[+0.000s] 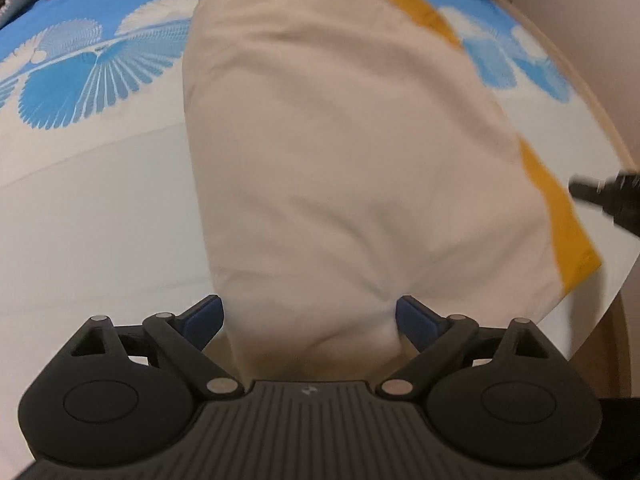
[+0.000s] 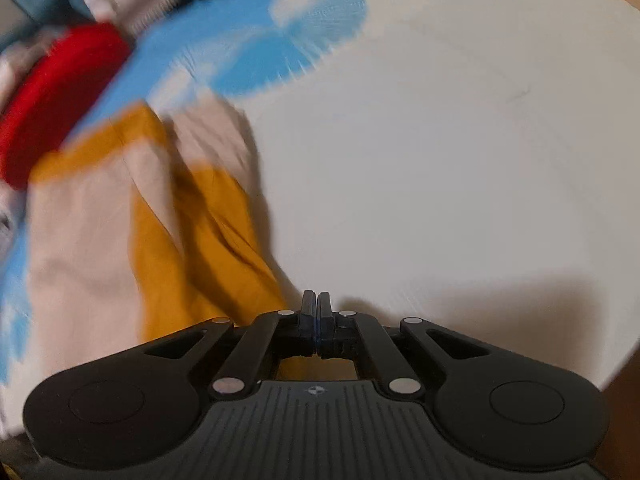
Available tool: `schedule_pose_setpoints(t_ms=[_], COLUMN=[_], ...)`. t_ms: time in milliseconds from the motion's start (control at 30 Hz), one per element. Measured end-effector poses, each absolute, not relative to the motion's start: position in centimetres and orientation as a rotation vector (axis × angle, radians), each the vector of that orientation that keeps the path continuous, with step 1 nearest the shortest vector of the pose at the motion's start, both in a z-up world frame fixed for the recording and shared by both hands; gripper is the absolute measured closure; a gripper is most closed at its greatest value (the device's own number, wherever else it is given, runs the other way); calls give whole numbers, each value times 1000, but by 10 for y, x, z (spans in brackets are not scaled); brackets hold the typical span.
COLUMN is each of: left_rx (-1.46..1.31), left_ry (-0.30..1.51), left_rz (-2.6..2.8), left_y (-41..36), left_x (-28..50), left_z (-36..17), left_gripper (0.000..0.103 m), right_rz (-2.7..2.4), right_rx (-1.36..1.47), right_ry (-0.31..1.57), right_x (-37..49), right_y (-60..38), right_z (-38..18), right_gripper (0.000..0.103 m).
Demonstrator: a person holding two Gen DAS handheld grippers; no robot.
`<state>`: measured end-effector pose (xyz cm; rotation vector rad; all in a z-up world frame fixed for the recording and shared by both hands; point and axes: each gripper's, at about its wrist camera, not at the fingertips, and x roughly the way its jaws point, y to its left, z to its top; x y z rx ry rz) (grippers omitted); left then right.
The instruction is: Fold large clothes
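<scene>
Left jaws wide around beige garment (image 1: 352, 160); right jaws clenched (mustard fabric (image 2: 208, 240) alongside).

Garment (image 1: 352, 160): you see beige cloth with mustard-yellow edges.
Bed sheet (image 1: 80, 220): white, with blue and white fan-like prints on a blue band.
Left claw (image 1: 310, 316): black, blue pads.
Far cloth (image 2: 56, 96): red.

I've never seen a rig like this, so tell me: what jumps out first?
A big beige-and-mustard garment fills the left view, spread across a white and blue patterned bedsheet. The left gripper straddles its near end, fingers wide apart. In the right view, a red cloth lies far left.
</scene>
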<state>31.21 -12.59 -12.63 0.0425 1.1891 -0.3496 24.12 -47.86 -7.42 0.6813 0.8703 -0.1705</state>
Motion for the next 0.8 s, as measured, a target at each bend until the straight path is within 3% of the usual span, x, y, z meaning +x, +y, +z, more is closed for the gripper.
schedule_pose_setpoints(t_ms=[67,100,133,167,200,300,400,467,567,800], left_rx=[21,15,8,-2,-14,-34,-33,-34,-43,-90], left_ry=[1158,1140,1124,1113,1111,1109,1098,1092,1083,1040], left_rz=[-357,-359,-356,-349,-340,-321,-321,-322,-320,-296], left_y=[-123,-119,-117,-116,-113,-109,-109,-109,-108,-102], left_x=[315,316,317,320,321,321,319,318,313,318], left_z=[-118,-113,-111,-108,-107,-100,-95,-91,-89,-84], left_gripper=[7,7,7,7,7,7,7,7,7,7], right_rz=[-53,1,34,46,48,43,40,43,44,30], right_rx=[696,697,688,663,624,497,449,432,409,403], right_ry=[744,721,734,773,820,916,923,914,909,881], right_x=[240,242,248,255,261,273,273,270,269,256], right_y=[-471,-465,-459,-450,-441,-418,-409,-407,-407,-410], right_z=[-55,-52,-53,-57,-63,-76,-73,-72,-75,-64], right_gripper=[96,87,61,43,42,45,57,77,97,102])
